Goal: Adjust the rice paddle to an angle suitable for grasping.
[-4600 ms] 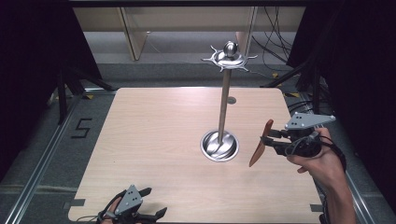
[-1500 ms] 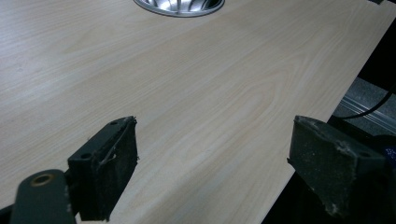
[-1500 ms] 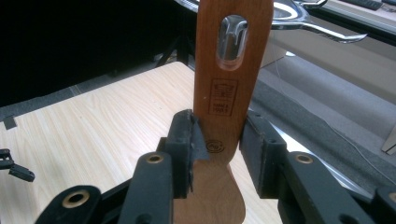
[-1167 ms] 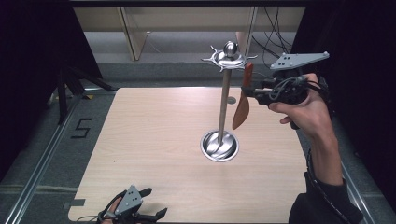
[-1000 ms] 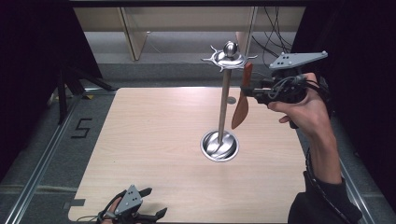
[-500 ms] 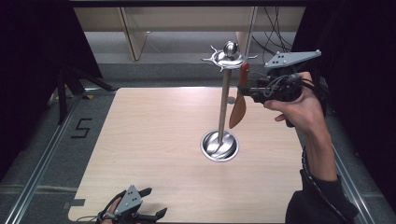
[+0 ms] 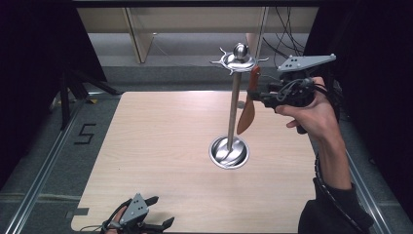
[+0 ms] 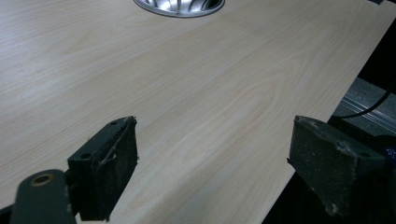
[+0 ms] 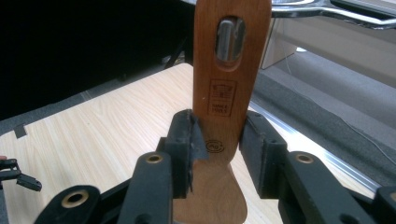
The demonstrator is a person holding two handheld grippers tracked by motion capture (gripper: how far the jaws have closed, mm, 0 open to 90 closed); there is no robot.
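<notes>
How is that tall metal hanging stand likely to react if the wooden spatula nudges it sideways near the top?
The metal stand is probably tippy: a thin pole on a small round base, with hooks high up, so a top push gets leverage. It looks rigid steel, so expect rocking or sliding on the smooth table, not bending. The wooden spatula, clamped in the right gripper, seems stiff and would pass the push straight on.

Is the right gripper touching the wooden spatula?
Touching. In the right gripper view, the right gripper has both black pads pressed against the handle of the wooden spatula.

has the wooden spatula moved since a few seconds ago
Yes. The wooden spatula has gone from low beside the stand's base up to the hooks at its top, held in the right gripper.
</notes>
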